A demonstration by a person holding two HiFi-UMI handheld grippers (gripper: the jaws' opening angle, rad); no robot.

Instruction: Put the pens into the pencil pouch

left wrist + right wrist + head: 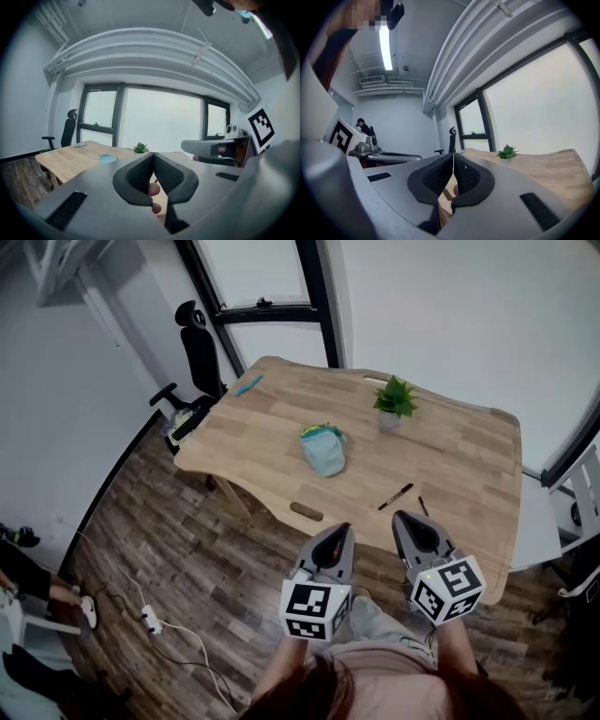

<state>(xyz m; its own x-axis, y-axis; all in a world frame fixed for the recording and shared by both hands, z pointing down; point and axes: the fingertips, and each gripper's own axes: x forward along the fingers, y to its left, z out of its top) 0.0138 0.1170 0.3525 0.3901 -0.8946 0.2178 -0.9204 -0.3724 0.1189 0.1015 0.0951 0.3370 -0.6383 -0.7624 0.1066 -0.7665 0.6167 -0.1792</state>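
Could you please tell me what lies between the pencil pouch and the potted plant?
Nothing: in the head view, the table between pencil pouch and potted plant is bare wood.

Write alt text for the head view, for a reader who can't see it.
From above, the left gripper and right gripper, both shut and empty, hang at the near edge of a wooden table. On it lie a pale blue pencil pouch, a black pen, a shorter dark pen and a small potted plant.
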